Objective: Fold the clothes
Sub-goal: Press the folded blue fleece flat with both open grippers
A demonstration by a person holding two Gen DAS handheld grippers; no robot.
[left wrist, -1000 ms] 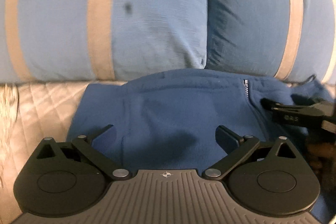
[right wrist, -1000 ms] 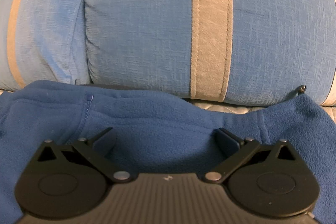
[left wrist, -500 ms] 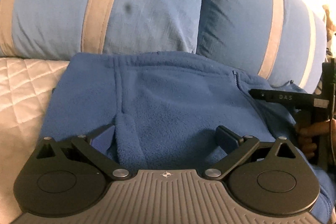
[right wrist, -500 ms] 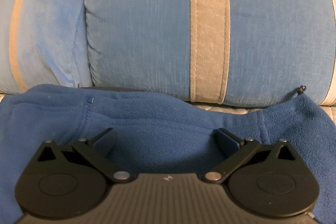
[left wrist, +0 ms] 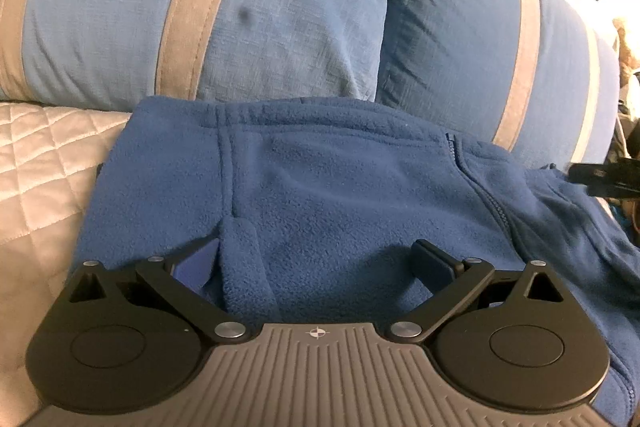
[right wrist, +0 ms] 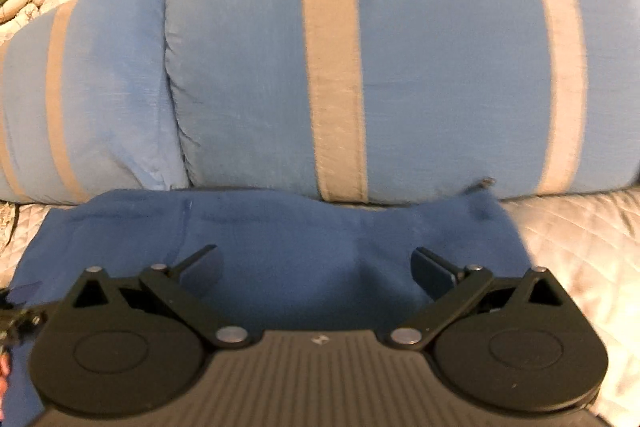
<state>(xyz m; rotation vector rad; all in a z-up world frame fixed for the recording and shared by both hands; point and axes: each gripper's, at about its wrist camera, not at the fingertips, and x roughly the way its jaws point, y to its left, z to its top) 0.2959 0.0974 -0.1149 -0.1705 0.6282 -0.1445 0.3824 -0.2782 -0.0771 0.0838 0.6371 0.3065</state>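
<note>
Fleece jacket (left wrist: 340, 195) lies on the quilted bedspread (left wrist: 44, 155) against two striped blue pillows (left wrist: 280, 7). Left wrist view: left gripper (left wrist: 320, 263) spread wide over the fuzzy fabric, one finger by a fold. Right wrist view: right gripper (right wrist: 316, 263) also wide, gripping nothing, fleece (right wrist: 280, 227) below, zipper pull (right wrist: 486, 182) near the pillow (right wrist: 440, 47).

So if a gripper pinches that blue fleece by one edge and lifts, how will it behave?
The blue fleece would probably droop rather than hold shape: it already lies in soft rumples and folds. Its fuzzy nap likely grips well. The zipper side may hang a little lower.
</note>
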